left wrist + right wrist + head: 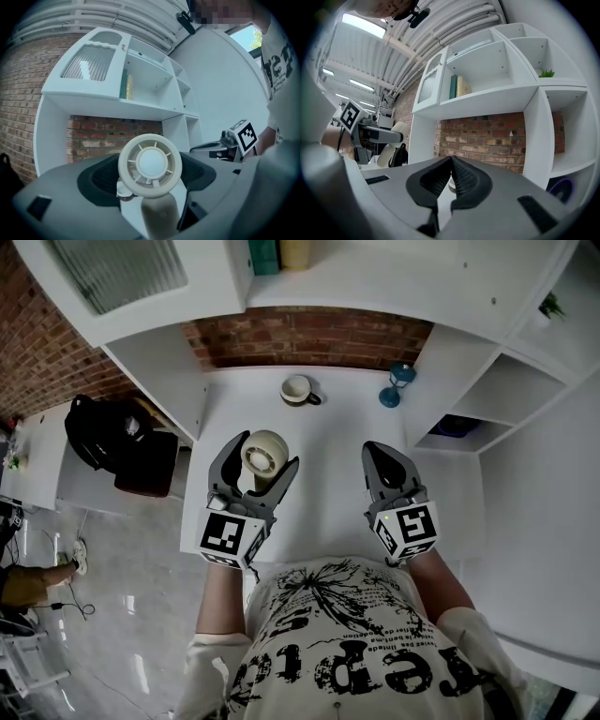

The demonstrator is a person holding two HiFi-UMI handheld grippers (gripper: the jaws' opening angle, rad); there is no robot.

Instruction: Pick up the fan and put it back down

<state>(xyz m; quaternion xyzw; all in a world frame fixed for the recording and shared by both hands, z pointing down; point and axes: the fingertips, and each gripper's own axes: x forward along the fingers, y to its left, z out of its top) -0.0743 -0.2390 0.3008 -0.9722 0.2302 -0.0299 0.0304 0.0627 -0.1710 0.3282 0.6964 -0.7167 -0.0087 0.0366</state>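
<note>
Over the white table point(328, 442), the fan point(265, 457) is gripped in the jaws of the left tool point(263, 451); the right tool point(377, 448) is shown closed and empty. The grasp is judged made; the lift cannot be confirmed; setting down remains to be done.

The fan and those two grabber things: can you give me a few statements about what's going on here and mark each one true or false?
1. The left gripper grips the fan. True.
2. The right gripper holds the mug. False: its fingers are shut on nothing, and the mug stands at the back of the table.
3. The fan is blue. False: it is cream.
4. A brick wall stands behind the table. True.
</note>
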